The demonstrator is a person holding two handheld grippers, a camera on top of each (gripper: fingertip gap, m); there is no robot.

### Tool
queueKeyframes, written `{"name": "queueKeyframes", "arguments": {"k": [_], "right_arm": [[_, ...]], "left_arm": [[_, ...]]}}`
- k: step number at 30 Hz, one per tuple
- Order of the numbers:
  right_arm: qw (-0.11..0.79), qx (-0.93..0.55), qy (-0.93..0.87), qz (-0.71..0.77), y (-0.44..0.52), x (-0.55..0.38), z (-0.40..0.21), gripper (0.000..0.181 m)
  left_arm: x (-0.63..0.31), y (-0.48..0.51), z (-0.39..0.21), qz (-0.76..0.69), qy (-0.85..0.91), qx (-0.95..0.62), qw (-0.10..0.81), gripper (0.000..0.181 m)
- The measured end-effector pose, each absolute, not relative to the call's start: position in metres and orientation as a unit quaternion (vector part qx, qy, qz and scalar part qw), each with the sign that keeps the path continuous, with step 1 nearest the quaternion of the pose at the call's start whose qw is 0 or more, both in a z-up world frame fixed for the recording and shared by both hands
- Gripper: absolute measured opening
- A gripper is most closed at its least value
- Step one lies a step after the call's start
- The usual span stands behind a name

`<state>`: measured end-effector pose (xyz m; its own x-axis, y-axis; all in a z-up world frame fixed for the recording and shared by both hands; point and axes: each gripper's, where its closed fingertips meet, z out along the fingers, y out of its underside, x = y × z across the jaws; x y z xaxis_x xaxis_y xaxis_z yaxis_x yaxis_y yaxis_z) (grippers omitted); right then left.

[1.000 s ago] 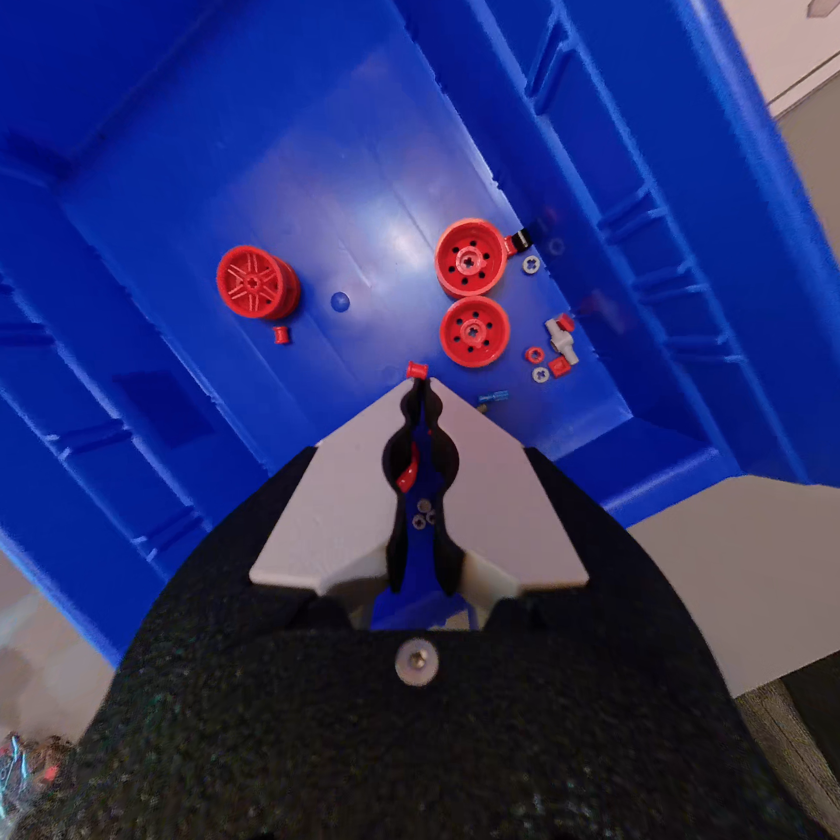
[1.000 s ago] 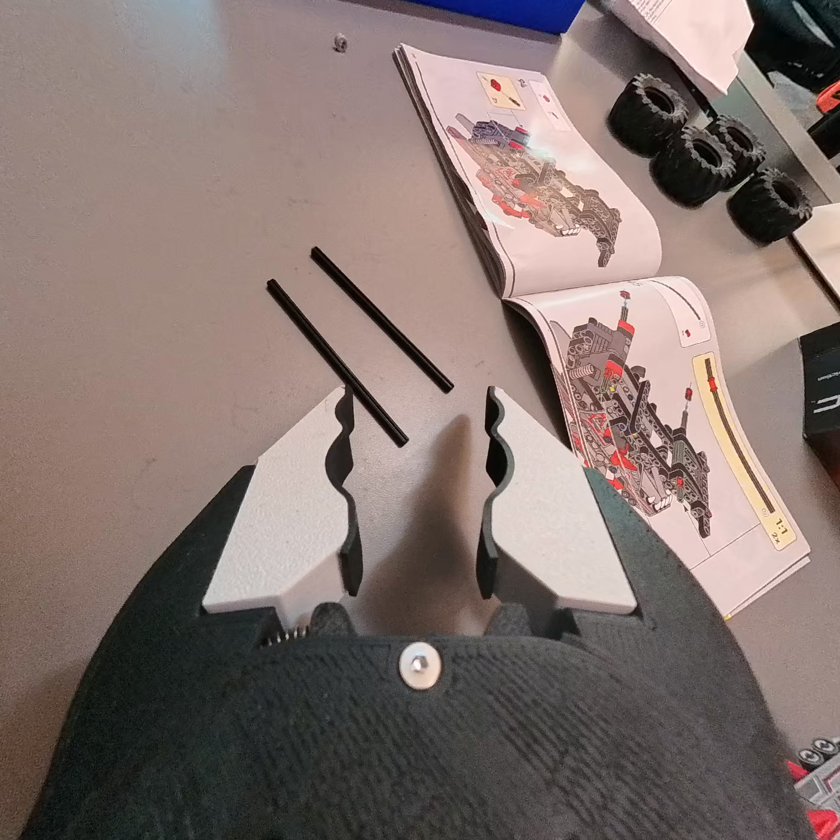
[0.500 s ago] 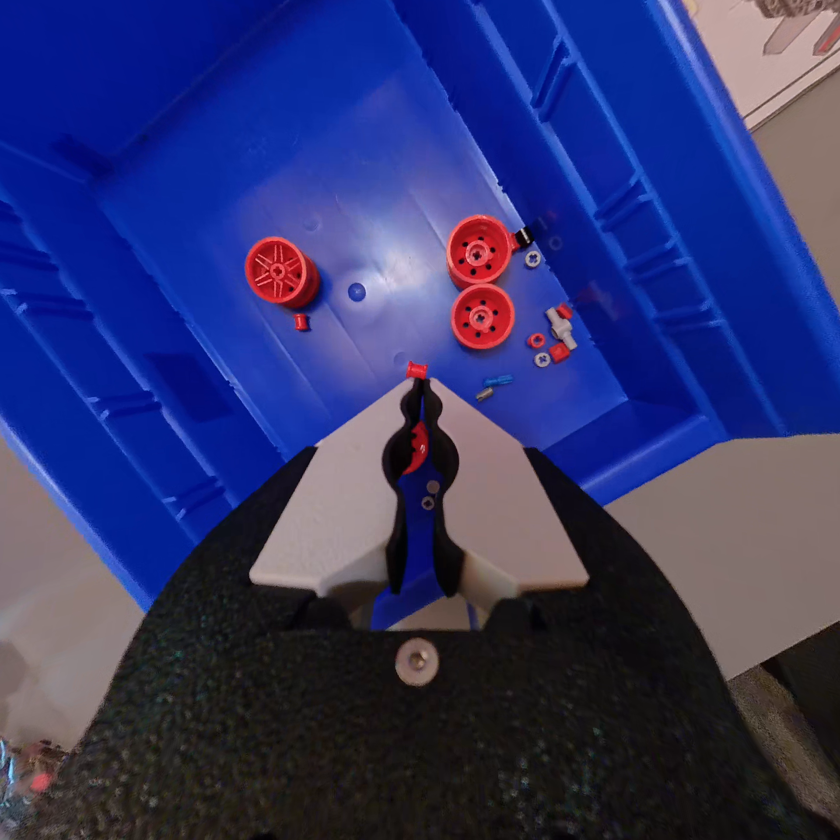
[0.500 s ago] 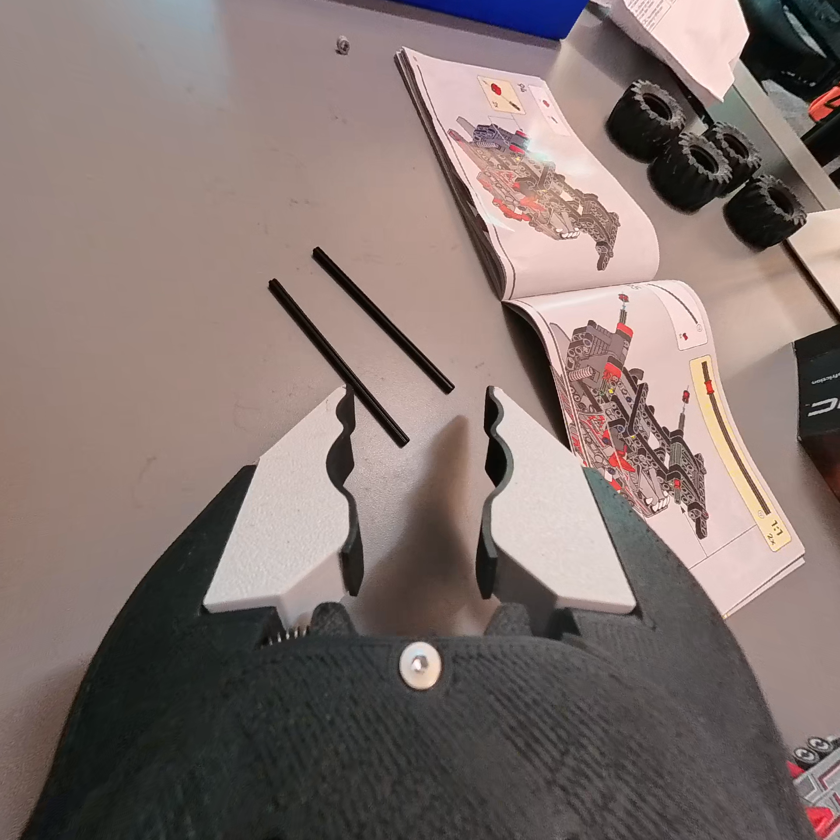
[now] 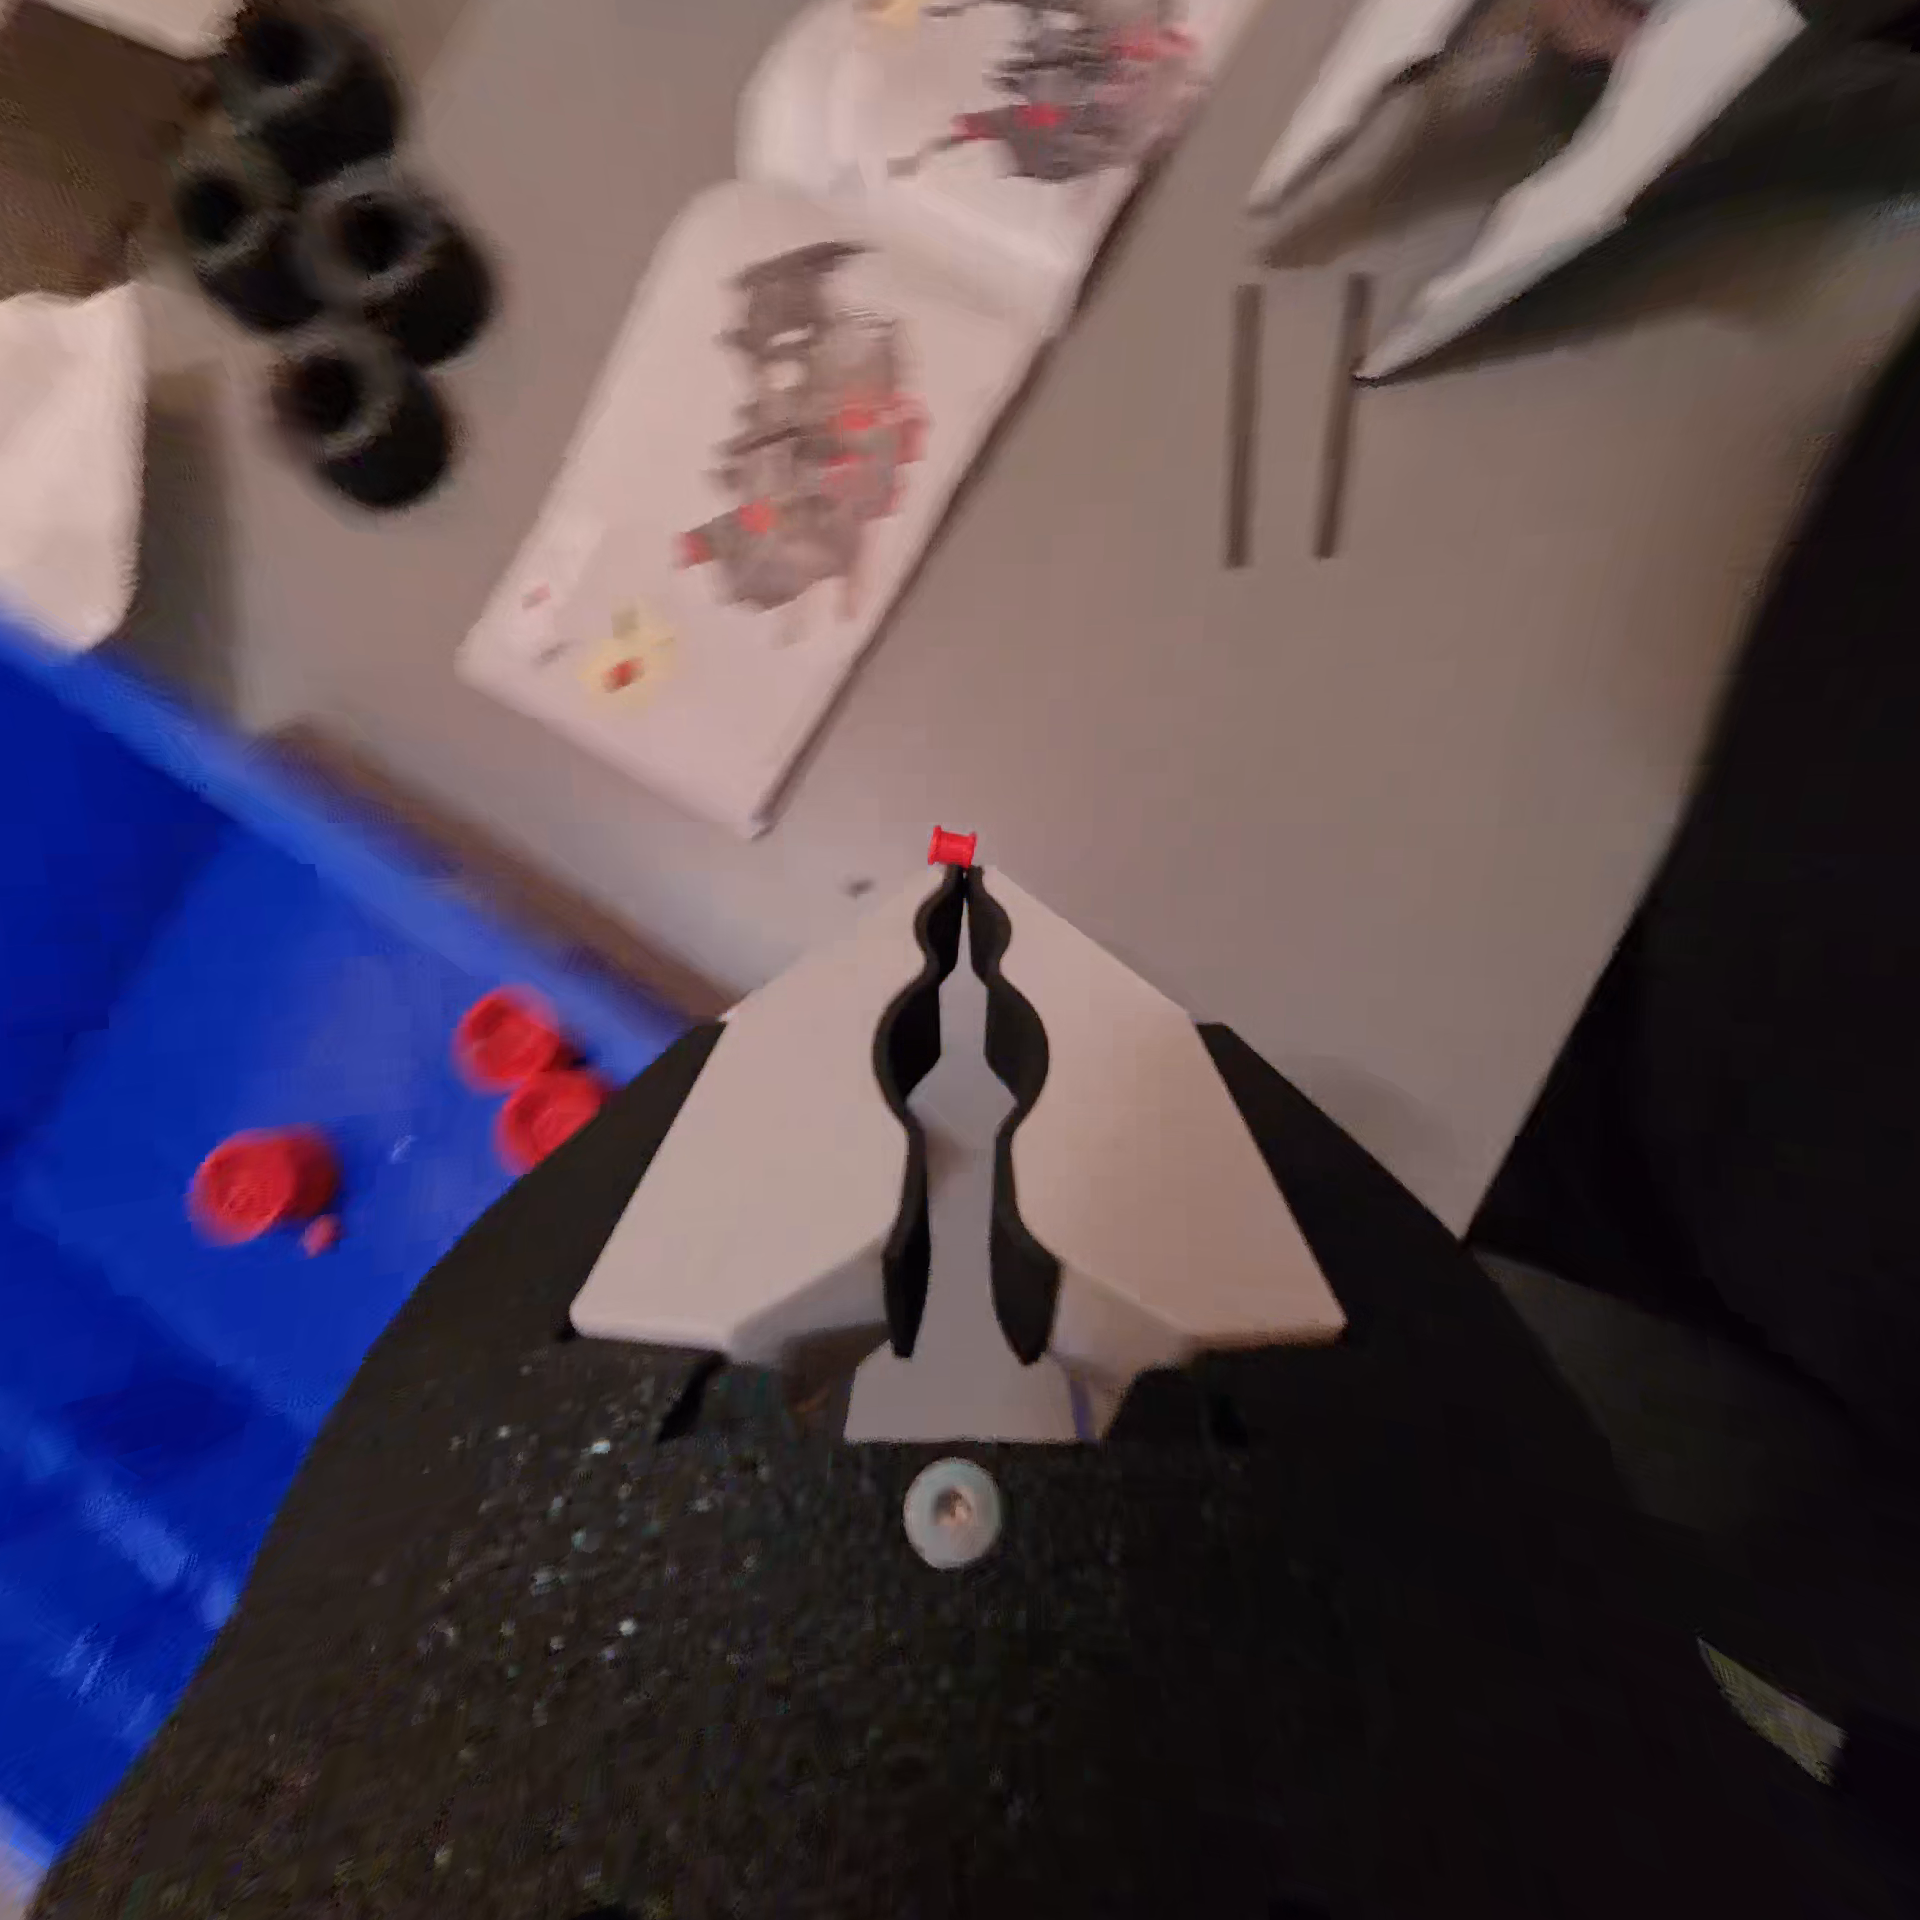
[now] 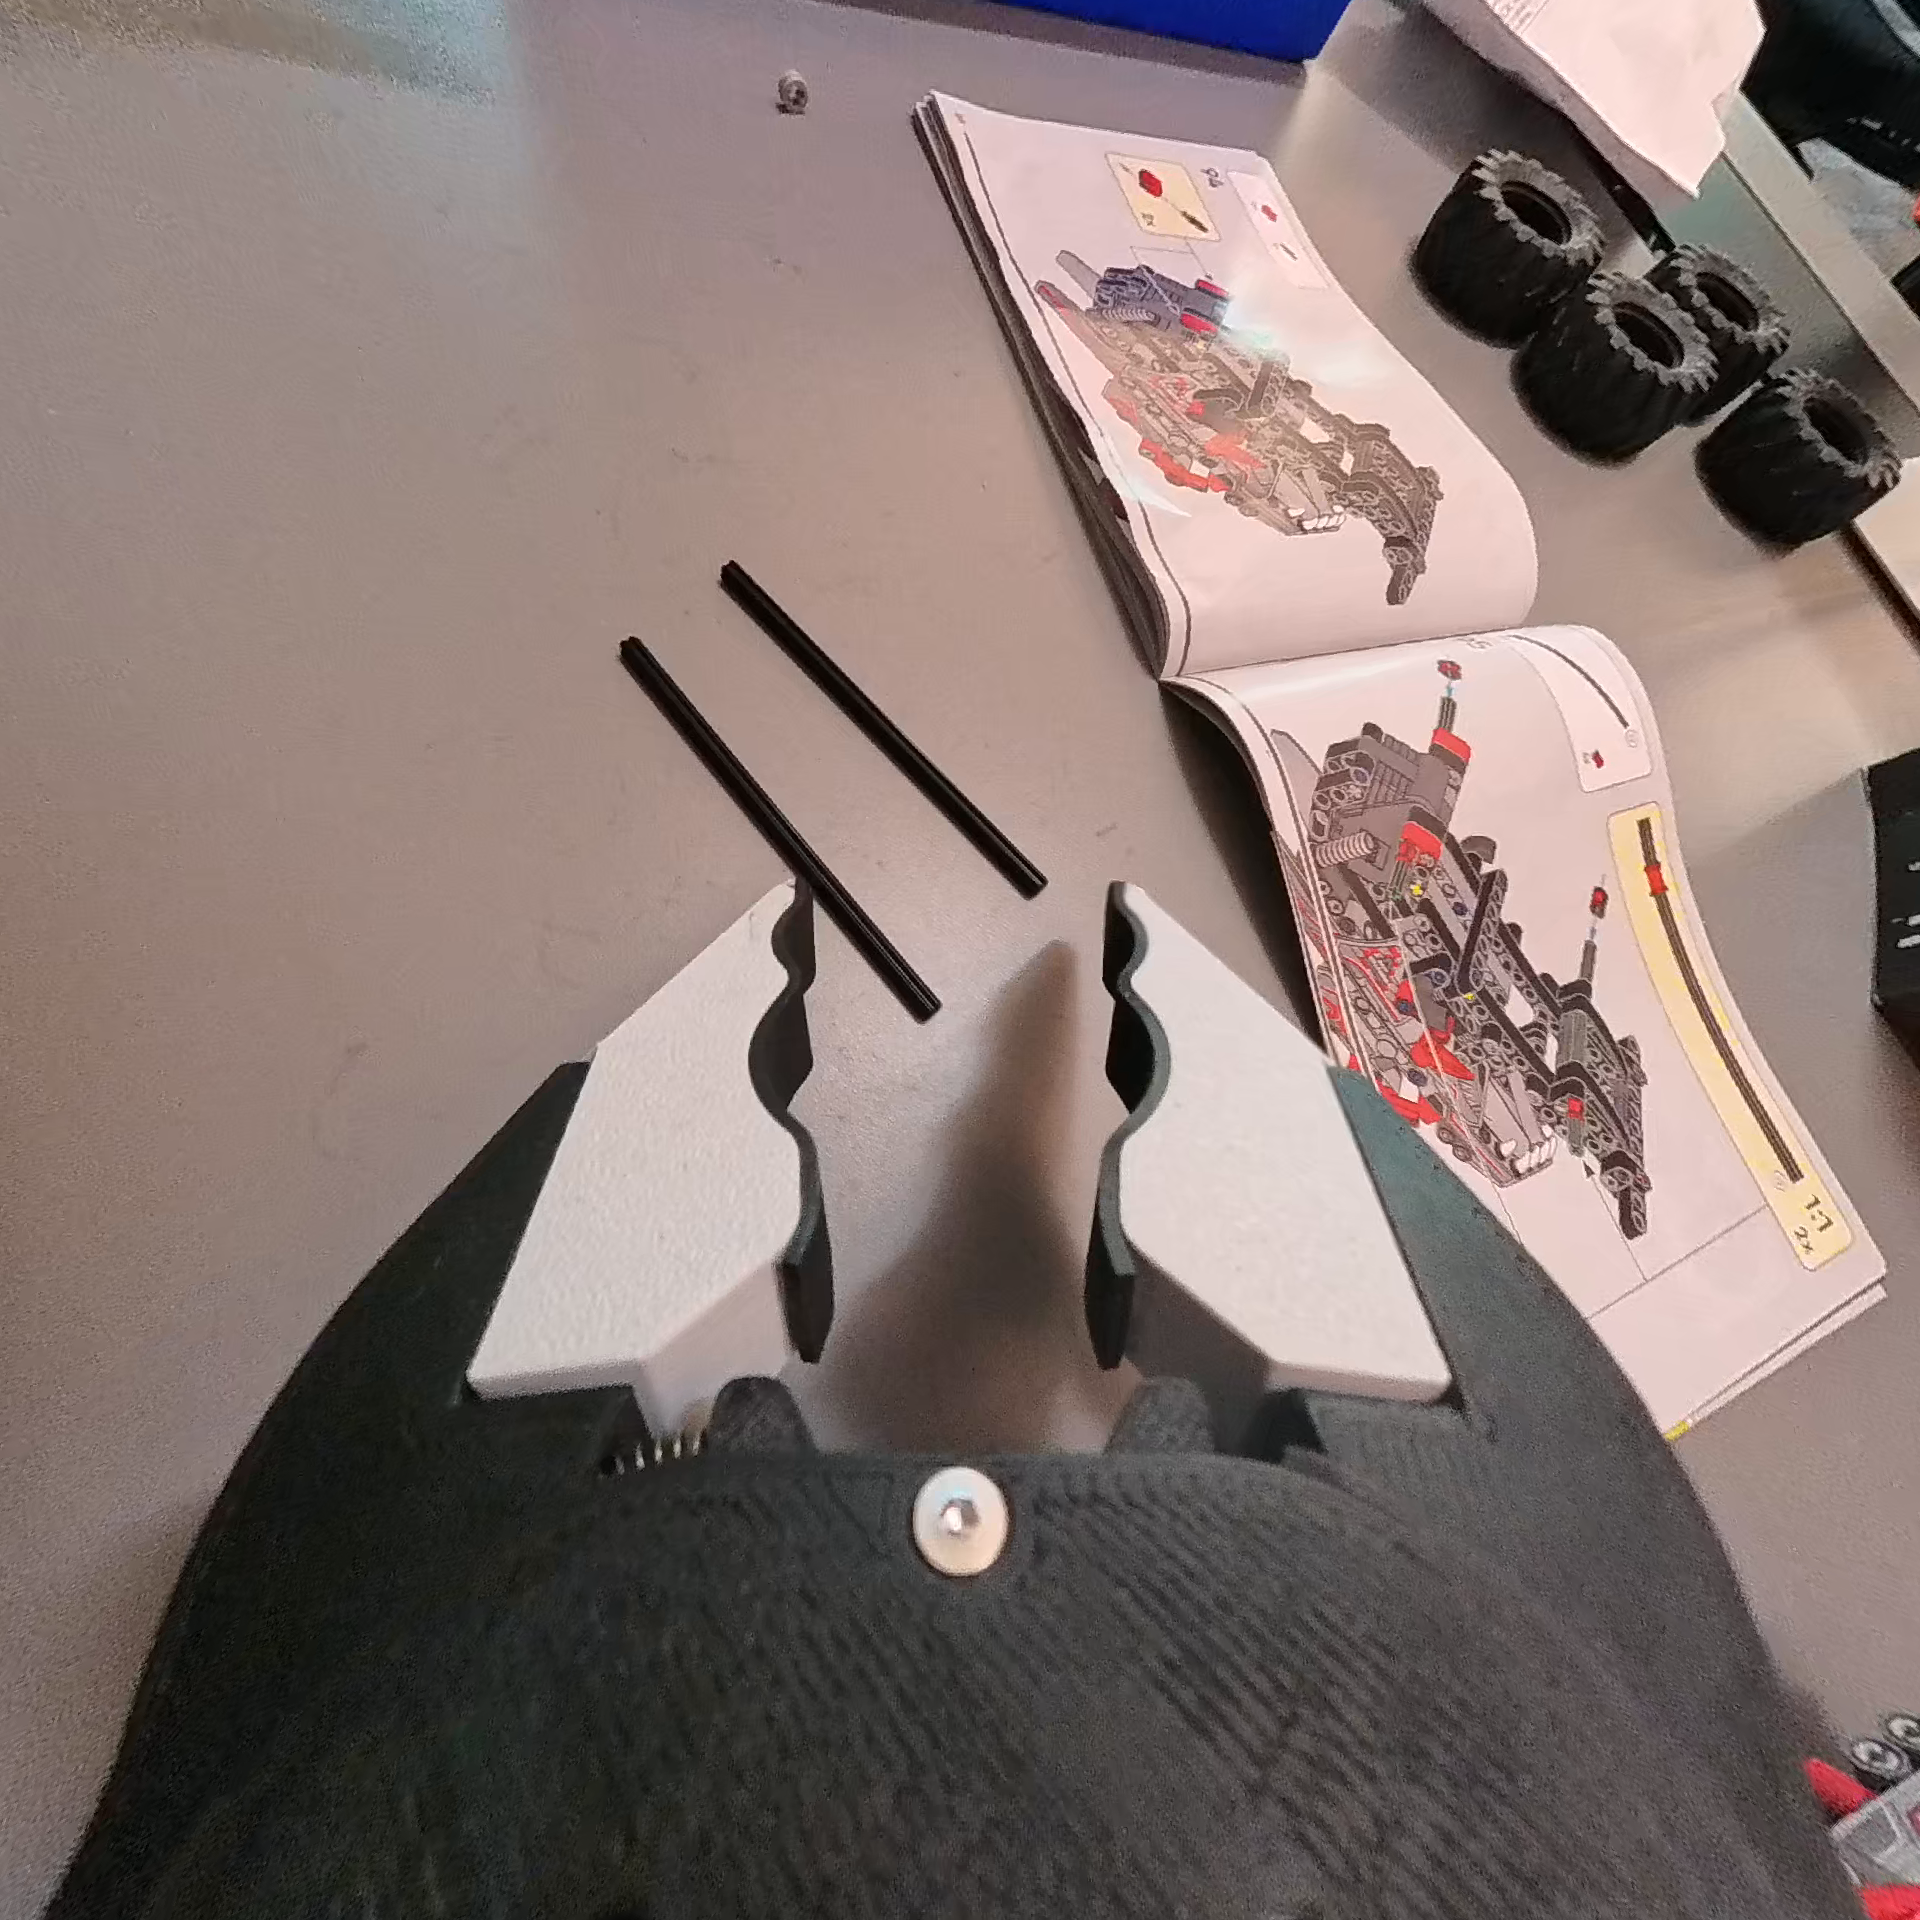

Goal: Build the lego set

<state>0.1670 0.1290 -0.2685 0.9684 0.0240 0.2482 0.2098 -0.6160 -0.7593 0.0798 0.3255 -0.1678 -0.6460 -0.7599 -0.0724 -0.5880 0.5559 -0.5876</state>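
My left gripper (image 5: 958, 878) is shut on a small red bush (image 5: 953, 847) at its fingertips and holds it above the grey table, just right of the blue bin (image 5: 156, 1039). My right gripper (image 6: 954, 902) is open and empty, low over the table, its left fingertip by the near end of one of two black axles (image 6: 774, 826) (image 6: 883, 729). The axles also show in the left wrist view (image 5: 1242, 426), with the right gripper (image 5: 1455, 197) behind them. The open instruction booklet (image 6: 1351, 582) lies to the right.
Several black tyres (image 6: 1642, 364) stand at the far right of the table. Red wheel hubs (image 5: 265, 1184) lie in the blue bin. A small grey piece (image 6: 792, 91) lies far off. A black box (image 6: 1896, 894) and part of a red and grey model (image 6: 1870, 1787) sit at the right edge. Left tips to right tips: about 25 centimetres. My left tips are roughly 12 centimetres from the small grey piece (image 6: 792, 91).
My left gripper has lifted out of the blue bin with the red bush and swung right over the table toward the booklet and axles. My right gripper has hardly moved.
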Motion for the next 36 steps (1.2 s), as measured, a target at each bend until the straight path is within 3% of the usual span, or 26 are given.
{"name": "queueKeyframes", "arguments": {"k": [1,7,12,21,29,36], "right_arm": [[0.433,-0.892,-0.073,-0.104,0.129,0.165,-0.269,0.052],[0.438,-0.886,-0.110,-0.104,0.131,0.158,-0.267,0.049],[0.446,-0.878,-0.126,-0.120,0.133,0.159,-0.252,0.049],[0.454,-0.863,-0.174,-0.137,0.156,0.148,-0.247,0.047],[0.463,-0.858,-0.169,-0.143,0.154,0.148,-0.245,0.046],[0.473,-0.855,-0.156,-0.145,0.150,0.154,-0.242,0.033]], "left_arm": [[0.080,0.303,-0.181,-0.268,0.878,-0.370,0.146,0.000],[0.085,0.225,-0.268,-0.265,0.912,-0.308,0.049,0.000],[0.091,0.210,-0.278,-0.274,0.918,-0.286,0.013,0.000],[0.093,0.215,-0.280,-0.232,0.928,-0.287,0.047,0.001],[0.096,0.228,-0.272,-0.240,0.868,-0.426,0.087,0.014],[0.108,0.220,-0.261,-0.301,0.780,-0.526,0.157,0.017]]}}
